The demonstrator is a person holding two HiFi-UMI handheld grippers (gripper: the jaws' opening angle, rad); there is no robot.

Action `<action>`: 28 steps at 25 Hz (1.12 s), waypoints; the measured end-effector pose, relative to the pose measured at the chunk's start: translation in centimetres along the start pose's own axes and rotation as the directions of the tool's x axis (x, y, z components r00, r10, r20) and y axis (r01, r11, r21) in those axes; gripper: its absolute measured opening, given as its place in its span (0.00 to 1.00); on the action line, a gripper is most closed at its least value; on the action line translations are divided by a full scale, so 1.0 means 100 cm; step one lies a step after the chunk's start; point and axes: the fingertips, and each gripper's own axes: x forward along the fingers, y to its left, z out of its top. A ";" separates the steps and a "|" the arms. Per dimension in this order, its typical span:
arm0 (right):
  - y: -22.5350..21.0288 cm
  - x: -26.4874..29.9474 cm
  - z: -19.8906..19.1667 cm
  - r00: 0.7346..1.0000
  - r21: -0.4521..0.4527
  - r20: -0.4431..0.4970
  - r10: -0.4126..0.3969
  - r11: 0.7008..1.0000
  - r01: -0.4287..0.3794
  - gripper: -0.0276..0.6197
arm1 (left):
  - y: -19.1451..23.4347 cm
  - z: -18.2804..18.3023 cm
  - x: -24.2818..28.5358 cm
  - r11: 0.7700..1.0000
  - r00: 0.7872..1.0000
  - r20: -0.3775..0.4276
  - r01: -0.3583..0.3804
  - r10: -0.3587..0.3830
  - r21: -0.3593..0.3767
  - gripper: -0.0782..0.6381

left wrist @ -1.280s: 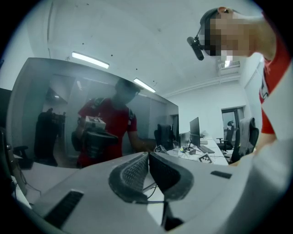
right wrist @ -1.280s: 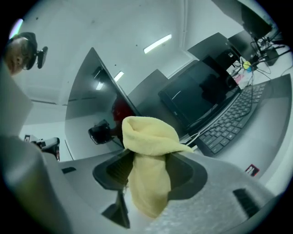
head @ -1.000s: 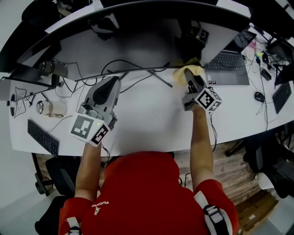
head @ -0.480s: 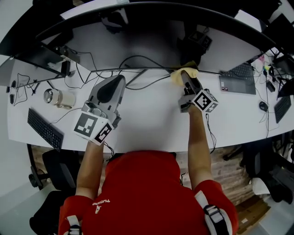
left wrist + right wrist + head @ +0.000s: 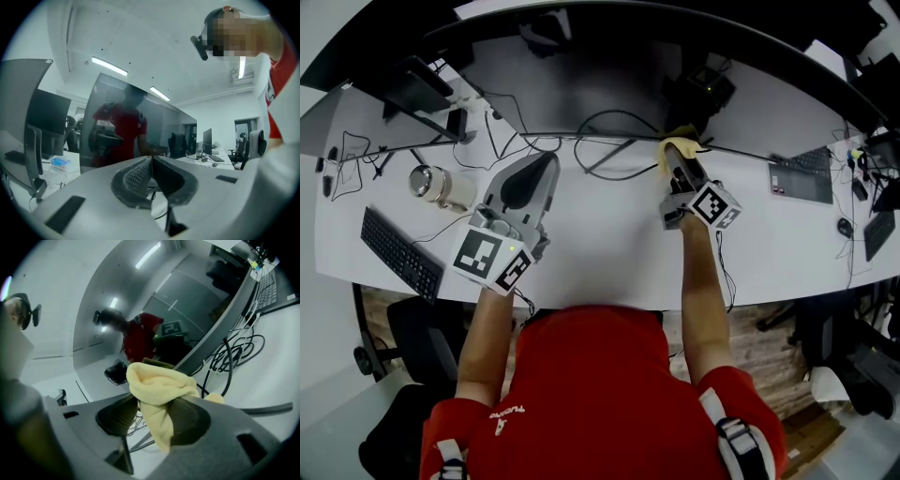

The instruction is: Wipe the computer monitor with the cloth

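A wide curved monitor [image 5: 609, 84] spans the back of the white desk [image 5: 600, 253]. My right gripper [image 5: 680, 161] is shut on a yellow cloth [image 5: 677, 146], which rests against the monitor's lower edge. In the right gripper view the cloth [image 5: 157, 385] bulges out between the jaws of that gripper [image 5: 154, 411], with the dark screen [image 5: 154, 301] just beyond. My left gripper [image 5: 542, 169] hovers over the desk left of it, short of the screen. In the left gripper view its pads [image 5: 151, 164] meet with nothing between them, facing the reflective monitor [image 5: 122, 126].
Black cables [image 5: 614, 141] loop under the monitor between the grippers. A silver canister [image 5: 441, 186] and a keyboard [image 5: 396, 251] lie at the left. A laptop [image 5: 802, 176] and a mouse [image 5: 845, 226] are at the right. A second screen [image 5: 412, 89] stands at the far left.
Both grippers have slid leftward along the desk, the right one carrying the cloth along the monitor's lower edge. The laptop and canister sit further right in the view.
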 end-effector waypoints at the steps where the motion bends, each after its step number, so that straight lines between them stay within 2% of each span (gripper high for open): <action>1: 0.005 0.005 -0.005 1.000 -0.002 -0.004 0.000 1.000 0.000 0.33 | 0.006 0.000 -0.005 1.000 1.000 0.002 -0.002 0.002 -0.003 0.13; 10: 0.040 0.040 -0.042 0.997 -0.041 -0.066 -0.048 0.998 0.046 0.34 | 0.047 -0.002 -0.039 0.999 1.000 0.021 -0.020 0.021 -0.032 0.13; 21: 0.098 0.095 -0.104 0.979 -0.122 -0.173 -0.110 0.988 0.090 0.36 | 0.104 -0.005 -0.091 0.997 0.998 0.034 -0.054 0.056 -0.055 0.13; 28: 0.139 0.132 -0.144 0.978 -0.099 -0.196 -0.073 0.994 0.054 0.36 | 0.130 -0.005 -0.123 0.995 0.996 0.044 -0.078 0.081 -0.063 0.13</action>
